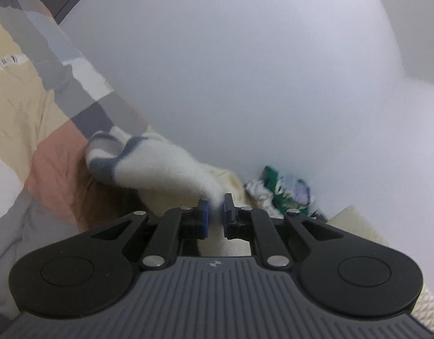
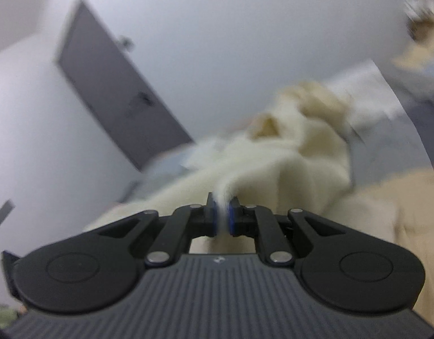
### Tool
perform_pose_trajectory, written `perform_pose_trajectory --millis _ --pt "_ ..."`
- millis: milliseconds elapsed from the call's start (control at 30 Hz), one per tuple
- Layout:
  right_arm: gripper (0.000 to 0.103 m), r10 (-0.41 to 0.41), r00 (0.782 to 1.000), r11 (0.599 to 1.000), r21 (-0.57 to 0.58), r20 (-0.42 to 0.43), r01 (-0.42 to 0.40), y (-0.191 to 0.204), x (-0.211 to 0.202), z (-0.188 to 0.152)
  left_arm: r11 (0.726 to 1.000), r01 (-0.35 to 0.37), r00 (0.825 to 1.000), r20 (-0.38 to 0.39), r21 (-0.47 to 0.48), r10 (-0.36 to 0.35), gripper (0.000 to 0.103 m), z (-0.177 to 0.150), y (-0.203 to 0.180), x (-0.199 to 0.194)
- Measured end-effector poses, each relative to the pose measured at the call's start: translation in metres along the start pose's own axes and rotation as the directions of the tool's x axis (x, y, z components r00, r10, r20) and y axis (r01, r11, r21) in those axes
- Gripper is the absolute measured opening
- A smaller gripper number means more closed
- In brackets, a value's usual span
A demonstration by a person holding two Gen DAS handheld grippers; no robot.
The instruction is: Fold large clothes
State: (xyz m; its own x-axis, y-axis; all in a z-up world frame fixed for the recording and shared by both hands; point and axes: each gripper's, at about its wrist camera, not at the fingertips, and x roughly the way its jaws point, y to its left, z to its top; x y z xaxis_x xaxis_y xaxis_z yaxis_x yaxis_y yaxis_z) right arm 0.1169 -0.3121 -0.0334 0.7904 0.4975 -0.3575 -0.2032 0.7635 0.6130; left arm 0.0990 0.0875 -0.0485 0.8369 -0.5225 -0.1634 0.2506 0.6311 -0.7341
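Note:
A fluffy cream-white garment [image 1: 166, 166] with a blue and grey striped cuff [image 1: 112, 152] stretches up and left from my left gripper [image 1: 215, 202], which is shut on a pinch of its fabric. In the right wrist view the same cream garment [image 2: 287, 155] bunches in folds ahead of my right gripper [image 2: 222, 202], which is shut on another tuft of it. Both views are blurred. The cloth hangs lifted above a patchwork bedcover [image 1: 47, 130].
The bedcover has beige, pink, grey and white patches. A heap of other clothes with a green printed piece [image 1: 284, 192] lies at the back by the pale wall [image 1: 245, 70]. A dark grey door [image 2: 112, 96] stands in the right wrist view.

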Motion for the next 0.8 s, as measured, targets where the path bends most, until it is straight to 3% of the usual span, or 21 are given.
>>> perform_pose_trajectory --millis 100,167,300,400,467,533,600,633,800 --pt "0.013 -0.143 0.982 0.985 0.075 -0.12 0.152 -0.029 0.036 -0.009 0.999 -0.047 0.998 -0.046 0.011 0.047 0.011 -0.002 0.016 0.03" --pt "0.013 -0.176 0.967 0.965 0.161 -0.182 0.206 -0.054 0.057 -0.014 0.995 -0.098 0.991 -0.084 0.024 0.1 0.011 -0.009 0.03 0.056" --pt "0.017 -0.237 0.949 0.93 0.232 -0.207 0.283 -0.079 0.089 -0.015 0.987 -0.155 0.974 -0.158 0.048 0.16 0.013 -0.018 0.055 0.1" --pt "0.03 -0.273 0.94 0.924 0.215 -0.205 0.316 -0.086 0.105 -0.019 0.978 -0.189 0.963 -0.178 0.092 0.202 0.021 -0.025 0.065 0.121" --pt "0.057 -0.302 0.93 0.911 0.225 -0.21 0.347 -0.088 0.102 -0.021 0.974 -0.209 0.958 -0.181 0.083 0.221 0.025 -0.028 0.071 0.127" --pt "0.061 -0.31 0.926 0.894 0.264 -0.213 0.361 -0.09 0.092 -0.023 0.975 -0.211 0.958 -0.181 0.067 0.22 0.03 -0.028 0.073 0.126" --pt "0.062 -0.281 0.936 0.884 0.322 -0.211 0.338 -0.087 0.069 -0.025 0.974 -0.223 0.958 -0.177 0.038 0.226 0.05 -0.027 0.077 0.126" --pt "0.064 -0.272 0.939 0.883 0.335 -0.209 0.33 -0.084 0.061 -0.027 0.972 -0.234 0.956 -0.178 0.024 0.235 0.065 -0.027 0.071 0.115" --pt "0.067 -0.251 0.95 0.898 0.321 -0.185 0.3 -0.061 0.027 -0.036 0.969 -0.229 0.958 -0.195 -0.089 0.209 0.068 -0.026 0.074 0.094"
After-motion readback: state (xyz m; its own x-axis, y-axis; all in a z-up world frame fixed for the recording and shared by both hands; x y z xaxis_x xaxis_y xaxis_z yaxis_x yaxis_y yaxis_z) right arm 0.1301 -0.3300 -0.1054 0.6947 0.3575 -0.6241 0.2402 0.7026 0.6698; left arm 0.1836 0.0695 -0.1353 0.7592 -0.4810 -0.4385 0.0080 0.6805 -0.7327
